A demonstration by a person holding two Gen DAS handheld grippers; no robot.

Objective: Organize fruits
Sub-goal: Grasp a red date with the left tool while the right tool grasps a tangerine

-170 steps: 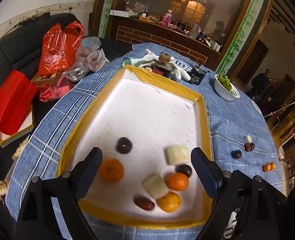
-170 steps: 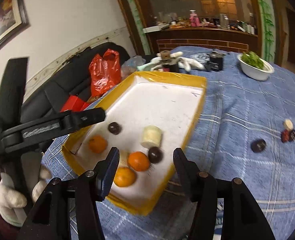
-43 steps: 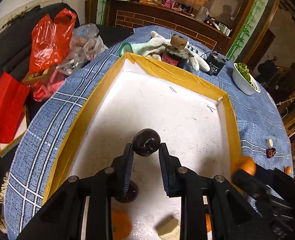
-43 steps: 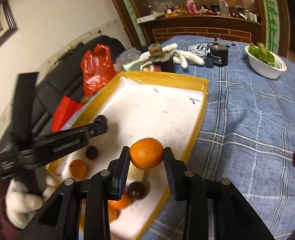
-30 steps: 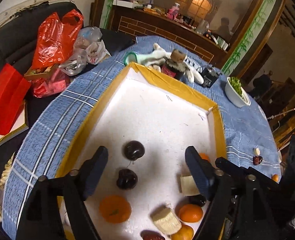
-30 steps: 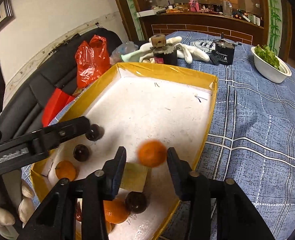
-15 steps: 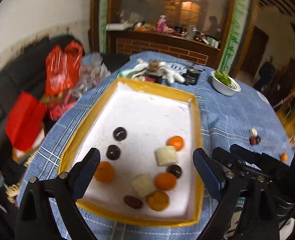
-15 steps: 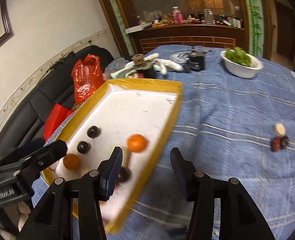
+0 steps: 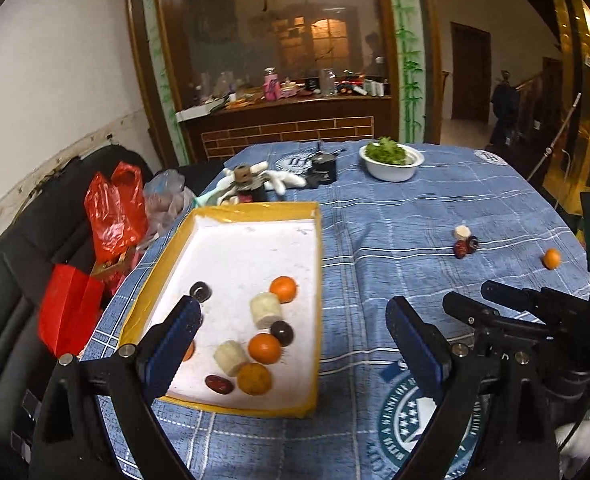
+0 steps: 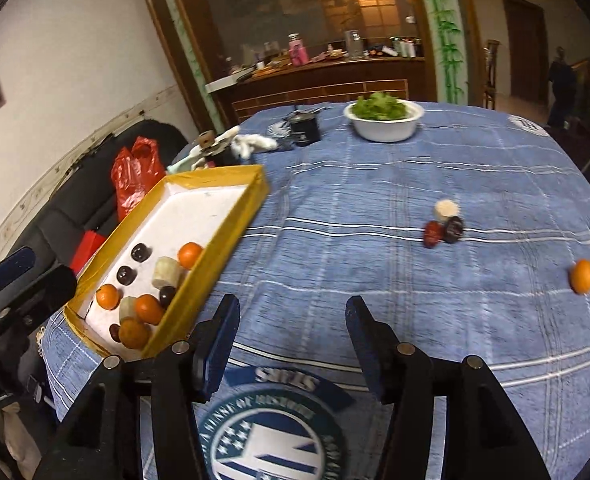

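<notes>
With both the left gripper (image 9: 295,344) and right gripper (image 10: 291,336) spread apart and empty, the right should approach the orange (image 10: 582,276) lying well apart from the tray (image 10: 231,236) on the desk (image 10: 355,216), centring it before closing.

- Yellow-rimmed white rectangular tray (image 9: 231,214) on the left part of the blue checked tablecloth (image 9: 395,240); oranges, dark round fruits and pale cylindrical pieces inside, bunched at its near end.
- White bowl of greens (image 9: 391,158) behind, at the far edge.
- Small orange mandarin (image 10: 582,276) alone at right, well apart from the tray.
- Three small pieces (image 10: 443,222) touching, between tray and mandarin.
</notes>
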